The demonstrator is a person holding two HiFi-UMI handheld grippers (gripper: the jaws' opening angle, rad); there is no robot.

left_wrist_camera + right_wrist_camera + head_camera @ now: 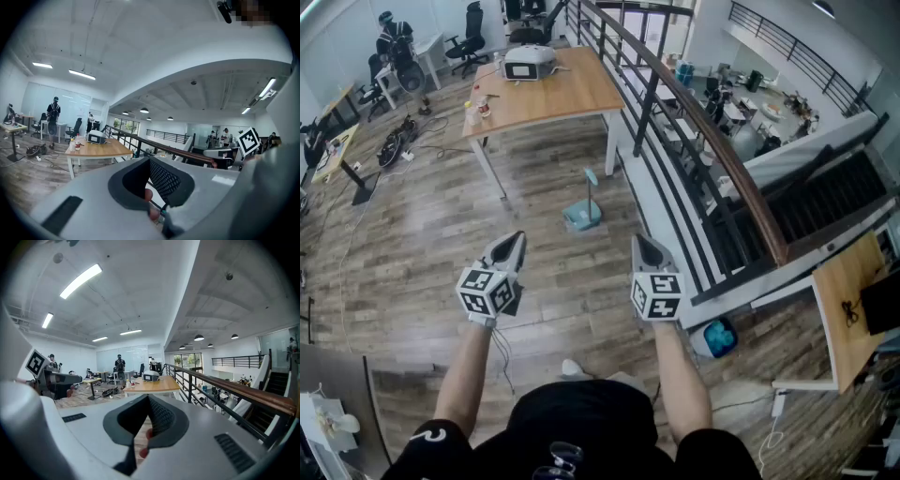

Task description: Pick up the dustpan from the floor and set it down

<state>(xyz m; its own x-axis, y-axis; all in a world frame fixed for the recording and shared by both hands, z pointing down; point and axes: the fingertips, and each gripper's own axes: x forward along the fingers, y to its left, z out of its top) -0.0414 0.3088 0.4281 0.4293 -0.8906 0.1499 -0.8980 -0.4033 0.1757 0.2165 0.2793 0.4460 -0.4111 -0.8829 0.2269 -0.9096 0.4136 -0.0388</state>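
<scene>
A light blue dustpan [582, 215] with an upright handle stands on the wood floor, just past the near right leg of a wooden table [572, 94]. Both grippers are held out level at chest height, well short of the dustpan. My left gripper [514, 247] is to the dustpan's near left, with its jaws together and nothing between them. My right gripper [645, 247] is to its near right, also shut and empty. The left gripper view shows its jaw tips [150, 161] meeting, and the right gripper view shows the same [149, 397]. Neither gripper view shows the dustpan.
A dark railing [694, 131] with a wooden top rail runs along the right over a drop to a lower floor. A white device [530, 63] and bottles sit on the table. Cables and gear [394, 145] lie on the floor at the left. A person [394, 37] stands far back.
</scene>
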